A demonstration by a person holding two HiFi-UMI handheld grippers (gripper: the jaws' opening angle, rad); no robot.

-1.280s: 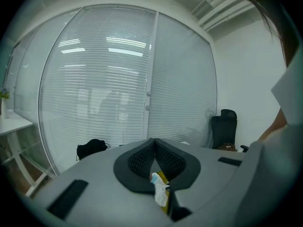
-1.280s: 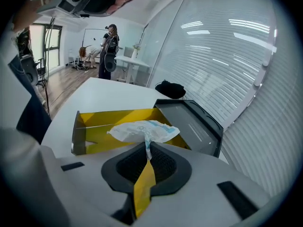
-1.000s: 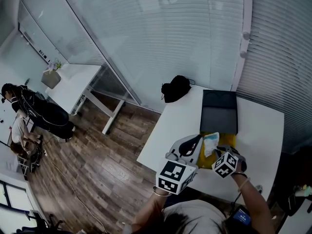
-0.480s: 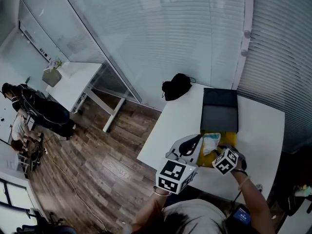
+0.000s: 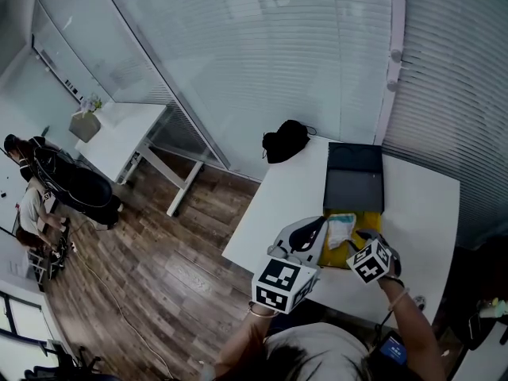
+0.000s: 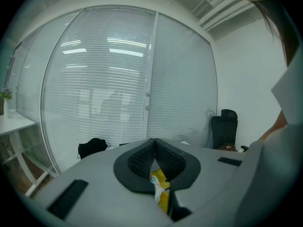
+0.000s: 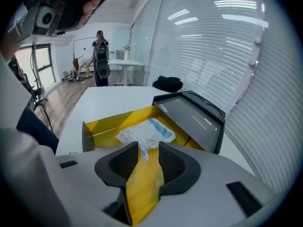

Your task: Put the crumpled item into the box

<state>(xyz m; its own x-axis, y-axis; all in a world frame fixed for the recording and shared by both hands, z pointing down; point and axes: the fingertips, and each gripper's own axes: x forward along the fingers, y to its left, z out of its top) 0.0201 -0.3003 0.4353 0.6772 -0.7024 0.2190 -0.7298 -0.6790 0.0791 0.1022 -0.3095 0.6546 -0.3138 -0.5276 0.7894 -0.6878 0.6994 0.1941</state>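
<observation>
1. A crumpled white-and-blue wrapper [image 7: 147,131] lies inside an open yellow box [image 7: 106,122] on a white table [image 5: 421,205]. The box's dark grey lid [image 7: 194,110] is tilted back at its far end.
2. The right gripper [image 7: 148,148] is poised over the near end of the box. Its jaws are opening. A loose tail of the wrapper hangs down between the tips, and neither pad presses on it.
3. The left gripper [image 6: 154,143] is held just beside the box on its left. Its jaws are clenched tip to tip with nothing gripped. A sliver of the yellow box and the wrapper shows through the gap beneath them.
4. In the head view both grippers sit at the table's near edge, with the wrapper between them in the box.
5. A black bag [image 5: 284,143] rests on the far left corner of the table, well apart from the box.
6. Slatted blinds cover the glass wall behind the table.
</observation>
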